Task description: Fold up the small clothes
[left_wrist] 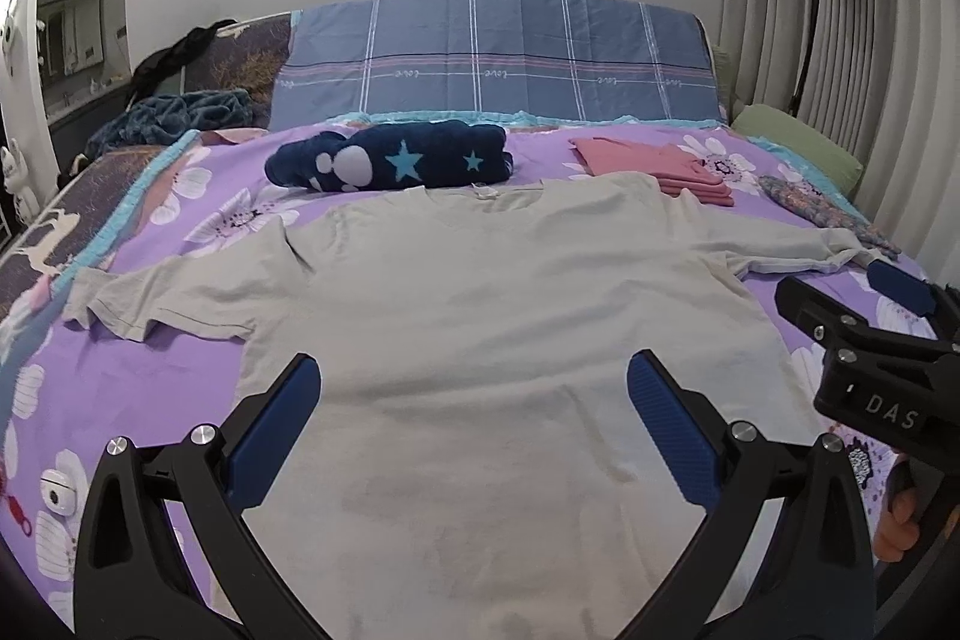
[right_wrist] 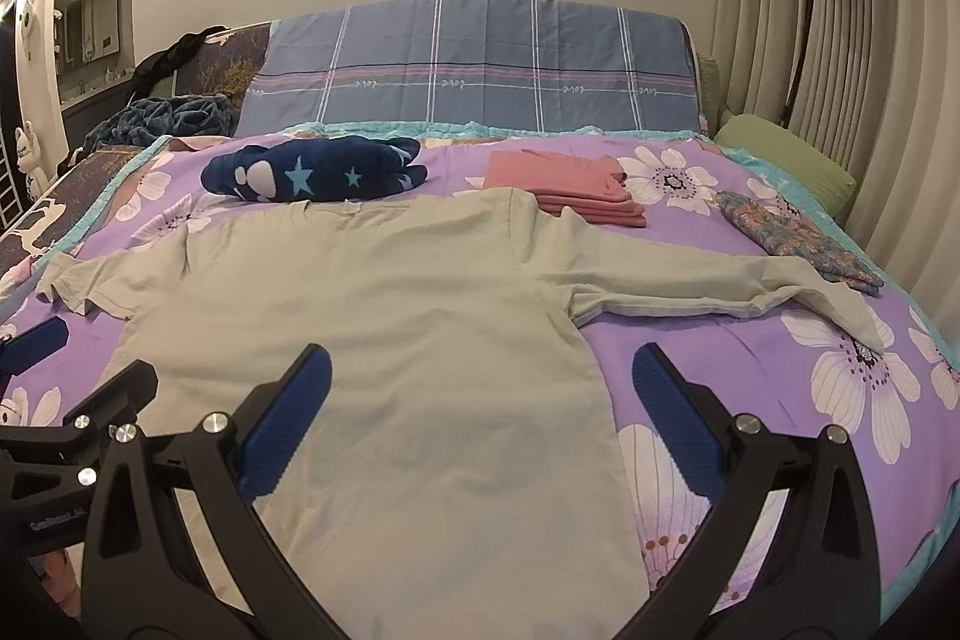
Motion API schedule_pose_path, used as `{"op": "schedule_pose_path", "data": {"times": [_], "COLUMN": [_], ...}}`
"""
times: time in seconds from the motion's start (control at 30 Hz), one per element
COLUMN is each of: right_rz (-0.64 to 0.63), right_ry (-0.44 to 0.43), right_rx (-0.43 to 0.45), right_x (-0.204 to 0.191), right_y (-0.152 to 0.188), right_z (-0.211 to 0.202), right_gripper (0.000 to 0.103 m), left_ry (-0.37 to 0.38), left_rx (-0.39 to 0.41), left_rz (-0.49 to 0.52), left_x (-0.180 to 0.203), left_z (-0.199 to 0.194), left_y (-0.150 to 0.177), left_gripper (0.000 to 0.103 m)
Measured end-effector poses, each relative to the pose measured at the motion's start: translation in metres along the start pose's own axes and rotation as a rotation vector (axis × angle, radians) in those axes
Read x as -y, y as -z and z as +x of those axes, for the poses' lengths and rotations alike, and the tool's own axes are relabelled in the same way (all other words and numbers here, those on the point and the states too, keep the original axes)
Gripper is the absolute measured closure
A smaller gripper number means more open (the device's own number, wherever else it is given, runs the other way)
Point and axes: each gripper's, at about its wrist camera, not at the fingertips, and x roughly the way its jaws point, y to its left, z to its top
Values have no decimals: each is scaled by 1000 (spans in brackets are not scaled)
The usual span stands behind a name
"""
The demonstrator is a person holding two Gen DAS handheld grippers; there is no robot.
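Note:
A pale grey-beige T-shirt lies spread flat on the purple flowered bedspread, neck toward the headboard, both sleeves stretched out to the sides. My left gripper hovers open over the shirt's lower body with nothing between its blue pads. In the right wrist view the same T-shirt fills the middle. My right gripper stands open above the shirt's right side seam, one finger over cloth, the other over the bedspread. The right gripper also shows at the right edge of the left wrist view.
Beyond the shirt lie a folded pink garment, a rolled navy star-patterned blanket and a floral cloth at the right. A blue plaid cover drapes the headboard. A green pillow and curtains border the right. A small white device rests near left.

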Motion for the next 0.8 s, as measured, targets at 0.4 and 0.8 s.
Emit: {"op": "schedule_pose_path", "data": {"times": [0.4, 0.8], "right_rz": [-17, -14], "right_ry": [9, 24], "right_rx": [-14, -35], "right_x": [-6, -8], "right_y": [-1, -5], "right_z": [14, 27], "right_gripper": [2, 2], "left_ry": [0, -9], "left_rx": [18, -11], "left_rz": [-64, -87], "left_x": [-10, -23], "left_z": [3, 14], "left_y": [-3, -6], "left_gripper": [1, 1]}}
